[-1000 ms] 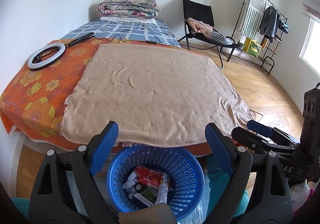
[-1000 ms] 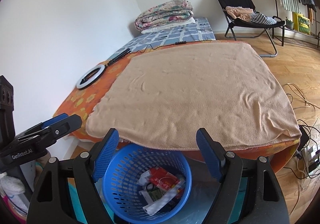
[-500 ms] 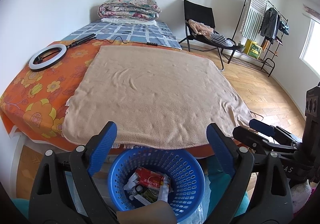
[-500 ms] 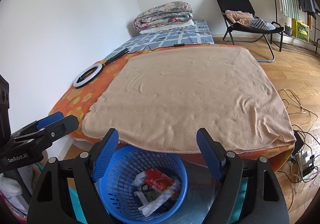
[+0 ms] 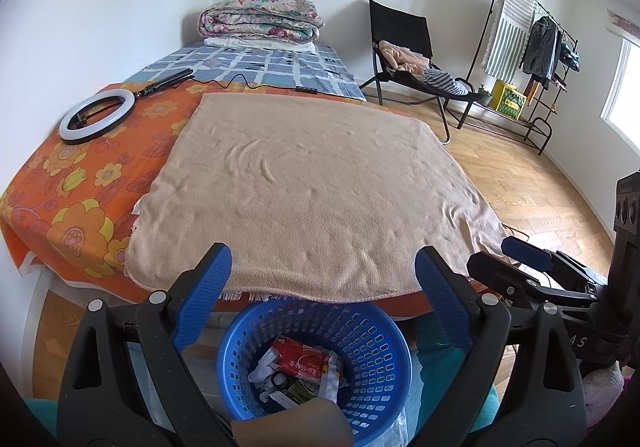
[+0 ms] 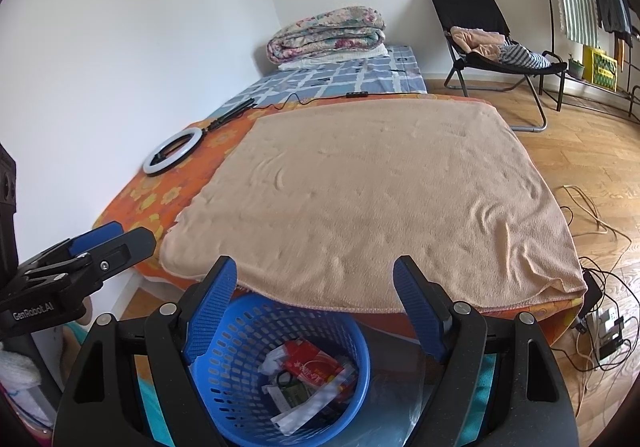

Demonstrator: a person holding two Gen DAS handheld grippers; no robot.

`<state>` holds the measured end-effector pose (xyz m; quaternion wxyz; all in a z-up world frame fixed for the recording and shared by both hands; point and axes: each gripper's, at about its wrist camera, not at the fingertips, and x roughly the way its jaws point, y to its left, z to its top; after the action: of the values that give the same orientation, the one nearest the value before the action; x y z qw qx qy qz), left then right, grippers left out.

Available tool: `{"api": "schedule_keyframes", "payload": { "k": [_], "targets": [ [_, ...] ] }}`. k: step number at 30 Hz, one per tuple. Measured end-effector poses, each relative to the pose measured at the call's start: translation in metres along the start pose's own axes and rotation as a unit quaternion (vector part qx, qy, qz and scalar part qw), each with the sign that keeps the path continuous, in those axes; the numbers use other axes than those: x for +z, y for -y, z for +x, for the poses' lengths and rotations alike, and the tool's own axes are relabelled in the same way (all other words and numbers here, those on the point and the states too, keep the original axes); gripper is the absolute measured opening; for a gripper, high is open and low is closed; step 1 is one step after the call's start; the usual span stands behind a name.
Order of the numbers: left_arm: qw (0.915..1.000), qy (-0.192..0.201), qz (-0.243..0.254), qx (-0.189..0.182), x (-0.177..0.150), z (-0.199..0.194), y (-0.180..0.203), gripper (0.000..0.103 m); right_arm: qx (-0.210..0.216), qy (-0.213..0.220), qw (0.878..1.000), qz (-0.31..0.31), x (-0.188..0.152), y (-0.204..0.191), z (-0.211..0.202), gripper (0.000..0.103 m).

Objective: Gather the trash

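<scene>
A: Where's the trash?

B: Down in the blue basket (image 5: pixel 380 367) on the floor at the foot of the bed (image 5: pixel 80 183); the red packet (image 5: pixel 302 361) and other wrappers lie inside it.

A: Tools?

B: I have the left tool (image 5: pixel 322 299) and right tool (image 6: pixel 314 305) both spread wide, nothing held, hanging over the basket. The beige blanket (image 5: pixel 312 199) looks bare, so I'd judge collecting is about done.

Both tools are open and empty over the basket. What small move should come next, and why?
Probably just lift both tools away and stop. The left tool and right tool hold nothing, wrappers already lie in the blue basket, and no loose trash shows on the tan blanket.
</scene>
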<state>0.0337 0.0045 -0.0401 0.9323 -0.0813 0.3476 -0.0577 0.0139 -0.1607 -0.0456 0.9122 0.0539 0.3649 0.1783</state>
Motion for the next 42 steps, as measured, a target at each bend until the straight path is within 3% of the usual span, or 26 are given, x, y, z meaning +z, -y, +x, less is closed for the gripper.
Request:
{"api": "schedule_keyframes", "payload": {
  "k": [42],
  "targets": [
    [0.9998, 0.015, 0.014, 0.006, 0.010, -0.008, 0.004, 0.095, 0.005, 0.013, 1.000, -0.006, 0.002, 0.001, -0.008, 0.081]
  ]
}}
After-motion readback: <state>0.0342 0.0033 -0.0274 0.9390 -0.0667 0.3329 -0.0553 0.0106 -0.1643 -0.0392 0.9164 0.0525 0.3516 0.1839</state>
